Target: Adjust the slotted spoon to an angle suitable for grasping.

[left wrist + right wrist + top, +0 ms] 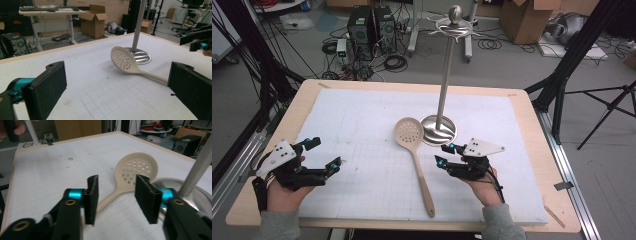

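Slotted spoon lying between two spread grippers on a white gridded mat.

The left gripper (326,153) is hovering near the left edge, padded black jaws wide apart; the smooth cream perforated spoon (414,152) is lying mid-mat, bowl resting against the polished steel stand's (443,85) round base; the right gripper (443,154) is hovering just right of the handle, ribbed jaws parted.

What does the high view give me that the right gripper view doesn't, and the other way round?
High view alone: the stand's hook ring and ball top, the spoon's handle end, and both hands. Right gripper view alone: the right gripper close up, jaws open and lined up on the spoon's neck. Both share the slotted spoon, the stand's round base and the white mat.
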{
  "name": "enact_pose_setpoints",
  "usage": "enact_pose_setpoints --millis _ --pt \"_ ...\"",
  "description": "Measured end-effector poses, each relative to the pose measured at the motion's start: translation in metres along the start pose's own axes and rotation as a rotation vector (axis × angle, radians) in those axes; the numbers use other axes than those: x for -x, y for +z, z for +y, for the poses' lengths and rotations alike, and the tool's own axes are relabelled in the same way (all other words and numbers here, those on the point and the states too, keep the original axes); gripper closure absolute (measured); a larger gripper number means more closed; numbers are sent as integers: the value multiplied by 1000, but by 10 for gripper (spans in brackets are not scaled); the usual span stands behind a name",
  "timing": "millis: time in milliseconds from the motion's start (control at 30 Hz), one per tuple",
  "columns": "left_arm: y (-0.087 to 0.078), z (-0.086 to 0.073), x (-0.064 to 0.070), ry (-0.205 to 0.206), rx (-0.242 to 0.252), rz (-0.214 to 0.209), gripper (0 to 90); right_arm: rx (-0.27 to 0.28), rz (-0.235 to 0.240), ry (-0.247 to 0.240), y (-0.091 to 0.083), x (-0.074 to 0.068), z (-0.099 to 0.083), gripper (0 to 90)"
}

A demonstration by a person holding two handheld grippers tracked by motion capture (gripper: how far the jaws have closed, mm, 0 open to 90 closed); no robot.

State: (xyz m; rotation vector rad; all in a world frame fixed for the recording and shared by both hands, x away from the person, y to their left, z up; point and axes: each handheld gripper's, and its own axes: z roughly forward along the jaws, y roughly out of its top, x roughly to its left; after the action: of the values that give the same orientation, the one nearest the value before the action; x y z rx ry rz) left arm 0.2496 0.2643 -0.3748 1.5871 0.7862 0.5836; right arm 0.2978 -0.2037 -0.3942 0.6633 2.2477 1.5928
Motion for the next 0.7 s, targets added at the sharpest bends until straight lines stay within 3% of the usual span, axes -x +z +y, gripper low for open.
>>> enact_pose_setpoints --millis 333,467,700 --pt "1 -1 0 -1 -7 -7 27 -32 16 -42 23 -3 -4 796" --pt "-1 -2 -1 -6 -3 -4 27 -44 35 -27 31 -4 -6 874" --pt "-1 -2 -1 -7 -2 -4 27 -60 56 -16 43 -2 -10 894"
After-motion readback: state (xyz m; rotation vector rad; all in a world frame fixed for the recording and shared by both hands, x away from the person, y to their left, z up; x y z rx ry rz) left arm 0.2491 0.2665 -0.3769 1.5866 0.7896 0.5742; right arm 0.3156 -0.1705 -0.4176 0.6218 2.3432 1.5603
